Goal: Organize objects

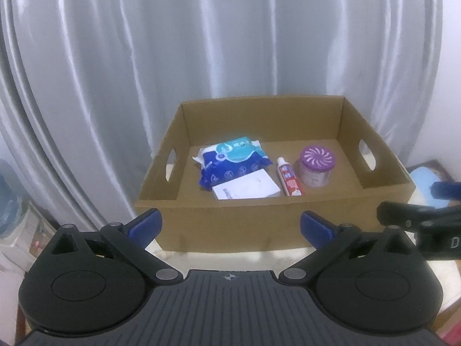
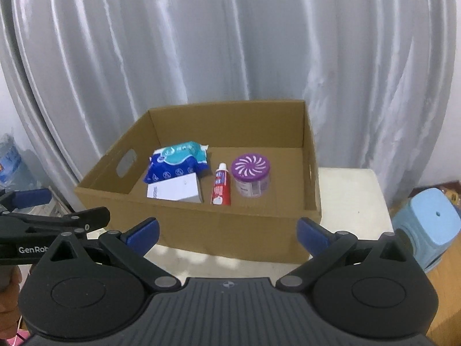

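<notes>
An open cardboard box (image 1: 219,216) (image 2: 230,227) stands on a white table. Inside lie a blue and teal wipes pack (image 1: 233,158) (image 2: 178,160), a white box (image 1: 246,187) (image 2: 174,191), a red and white toothpaste tube (image 1: 289,177) (image 2: 221,184) and a jar with a purple swirl lid (image 1: 315,165) (image 2: 252,177). My left gripper (image 1: 230,227) is open and empty in front of the box's near wall. My right gripper (image 2: 229,233) is open and empty, also in front of the near wall. Each gripper shows at the edge of the other's view.
A grey curtain (image 1: 201,43) hangs behind the box. A light blue stool (image 2: 429,225) stands to the right of the table (image 2: 348,196). A water bottle (image 2: 11,164) and clutter sit low on the left.
</notes>
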`<act>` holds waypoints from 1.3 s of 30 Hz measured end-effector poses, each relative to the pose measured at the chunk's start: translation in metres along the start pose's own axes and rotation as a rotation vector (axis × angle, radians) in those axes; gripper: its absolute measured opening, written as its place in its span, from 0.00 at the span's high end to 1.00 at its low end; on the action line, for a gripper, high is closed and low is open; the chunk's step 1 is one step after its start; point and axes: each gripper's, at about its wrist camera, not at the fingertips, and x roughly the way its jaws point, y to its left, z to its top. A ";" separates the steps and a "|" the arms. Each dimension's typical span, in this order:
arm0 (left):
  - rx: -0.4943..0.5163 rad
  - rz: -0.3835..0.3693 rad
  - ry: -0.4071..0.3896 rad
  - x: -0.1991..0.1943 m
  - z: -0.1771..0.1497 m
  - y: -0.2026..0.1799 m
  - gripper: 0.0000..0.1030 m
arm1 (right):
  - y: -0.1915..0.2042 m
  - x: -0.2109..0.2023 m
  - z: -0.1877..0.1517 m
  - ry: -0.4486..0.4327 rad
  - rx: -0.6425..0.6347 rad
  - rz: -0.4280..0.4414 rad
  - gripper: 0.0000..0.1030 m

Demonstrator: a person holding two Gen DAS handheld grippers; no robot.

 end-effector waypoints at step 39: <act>-0.044 -0.048 0.030 0.027 0.005 0.008 0.01 | 0.001 0.022 0.005 0.038 0.010 -0.061 0.00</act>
